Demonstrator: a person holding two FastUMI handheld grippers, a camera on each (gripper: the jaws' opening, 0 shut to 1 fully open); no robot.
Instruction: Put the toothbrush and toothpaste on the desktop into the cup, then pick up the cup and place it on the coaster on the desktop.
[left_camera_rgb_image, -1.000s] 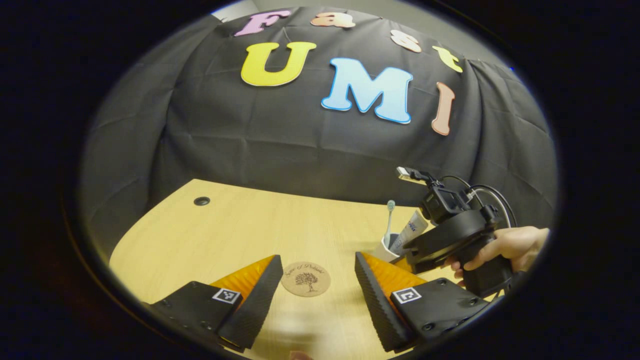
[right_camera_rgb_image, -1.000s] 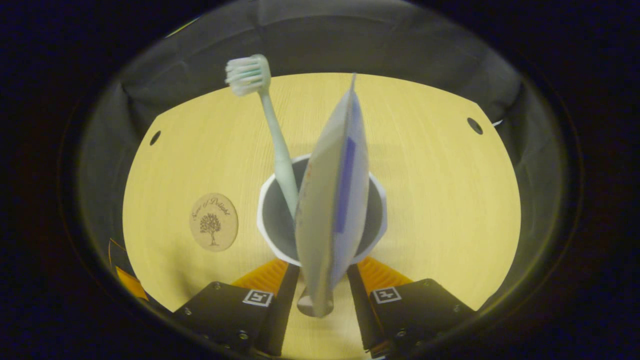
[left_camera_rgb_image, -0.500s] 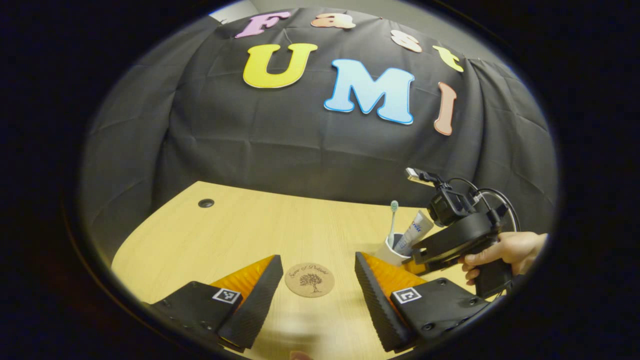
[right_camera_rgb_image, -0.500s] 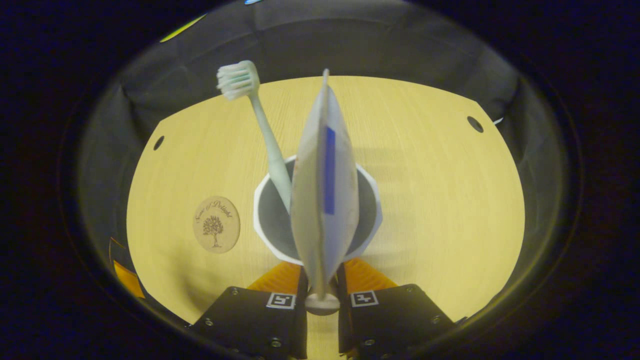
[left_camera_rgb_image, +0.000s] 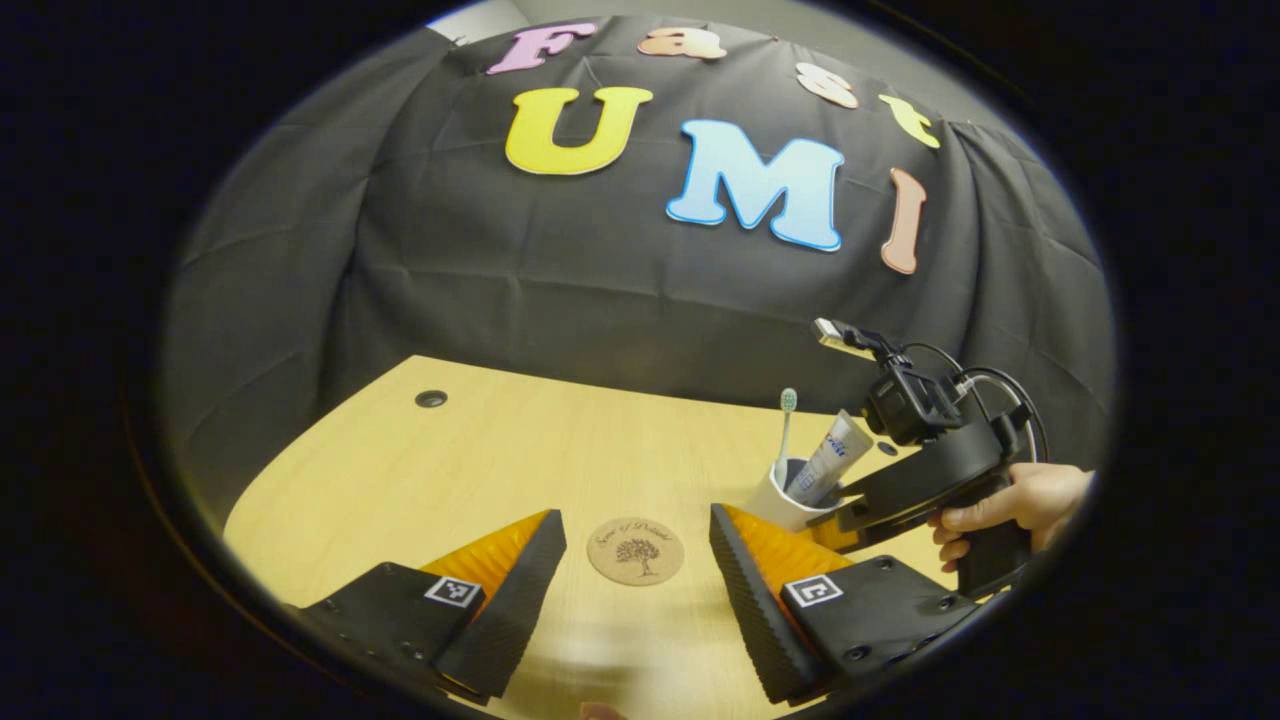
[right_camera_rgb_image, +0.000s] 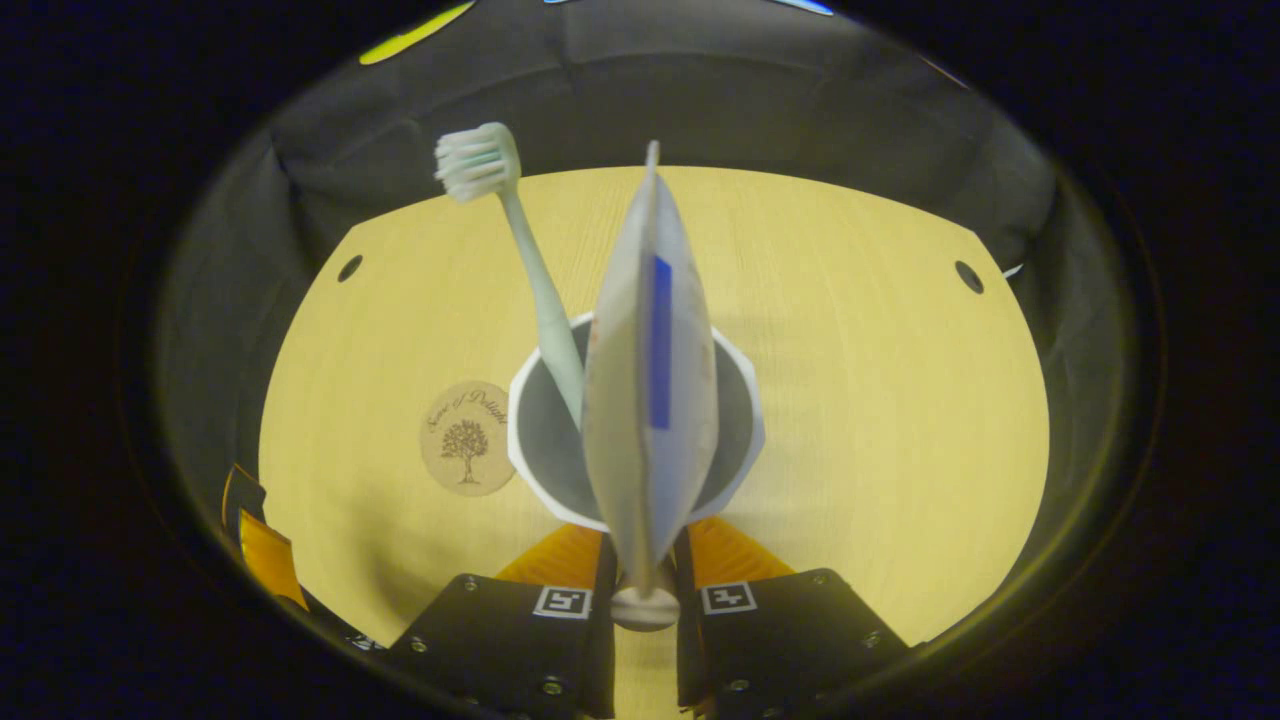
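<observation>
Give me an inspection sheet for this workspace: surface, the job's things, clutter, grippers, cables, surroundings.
Surface: light wooden desktop with a round grommet hole.
Job's things: toothbrush and toothpaste both stand in the white cup; the coaster is bare, and the cup sits beside it.
Clutter: nothing seen.
Grippers: left hand-held gripper is open and holds nothing, low over the desktop with the coaster ahead. Right hand-held gripper is closed at the cup's near side, its contact hidden behind the toothpaste. A hand holds it.
Cables: black cables loop off the right hand-held gripper.
Surroundings: black cloth wall behind the desktop.
</observation>
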